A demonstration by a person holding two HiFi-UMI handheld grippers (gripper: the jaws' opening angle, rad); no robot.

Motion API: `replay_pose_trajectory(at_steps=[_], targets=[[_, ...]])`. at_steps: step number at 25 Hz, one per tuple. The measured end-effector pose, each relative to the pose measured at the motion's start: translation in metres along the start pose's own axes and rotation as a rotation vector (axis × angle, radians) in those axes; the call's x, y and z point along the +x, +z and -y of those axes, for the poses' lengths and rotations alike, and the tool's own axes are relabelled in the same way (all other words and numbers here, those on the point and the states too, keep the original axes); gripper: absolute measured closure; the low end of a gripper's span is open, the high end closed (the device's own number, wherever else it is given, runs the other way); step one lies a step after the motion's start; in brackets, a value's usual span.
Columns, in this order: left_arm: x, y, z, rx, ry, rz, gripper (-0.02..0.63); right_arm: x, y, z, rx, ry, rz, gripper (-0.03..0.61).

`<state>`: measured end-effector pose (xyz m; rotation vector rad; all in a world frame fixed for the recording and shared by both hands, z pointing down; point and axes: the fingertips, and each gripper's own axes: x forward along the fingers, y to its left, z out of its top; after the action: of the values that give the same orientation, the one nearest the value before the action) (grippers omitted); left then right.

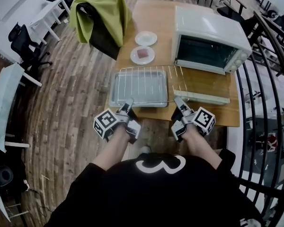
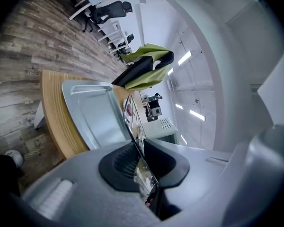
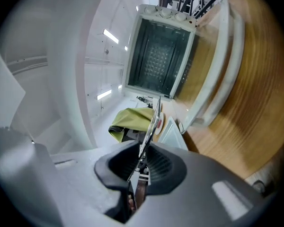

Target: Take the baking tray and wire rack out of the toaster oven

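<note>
While the left gripper and right gripper each clamp the near edge of the rack, it hangs just over the tray, which lies on the table near-left of the open oven. Both look out; only setting the rack down seems left. No lettering is legible.

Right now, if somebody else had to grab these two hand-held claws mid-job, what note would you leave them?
Left gripper: shut on the near edge of the wire rack.
Right gripper: shut on the same edge, further right.
Wire rack: out of the toaster oven, held over the baking tray and the open oven door.
Baking tray: out, on the table, left of the door.
Done: both things are out.
Left: set the rack down and let go. I cannot tell if it already rests on the tray.
</note>
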<state>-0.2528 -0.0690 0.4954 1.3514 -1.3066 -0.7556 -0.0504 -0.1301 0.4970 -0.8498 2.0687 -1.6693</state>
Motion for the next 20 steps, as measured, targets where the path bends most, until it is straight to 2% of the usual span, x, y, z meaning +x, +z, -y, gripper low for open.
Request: replay_pose_trajectory(at_steps=[8, 20], targets=[[-0.019, 0.039, -0.054, -0.02, 0.036, -0.062, 0.578, 0.028, -0.06, 0.021, 0.034, -0.064, 0.022, 0.538], [-0.025, 0.055, -0.101, -0.026, 0.057, -0.126, 0.578, 0.044, -0.098, 0.052, 0.049, -0.119, 0.051, 0.538]])
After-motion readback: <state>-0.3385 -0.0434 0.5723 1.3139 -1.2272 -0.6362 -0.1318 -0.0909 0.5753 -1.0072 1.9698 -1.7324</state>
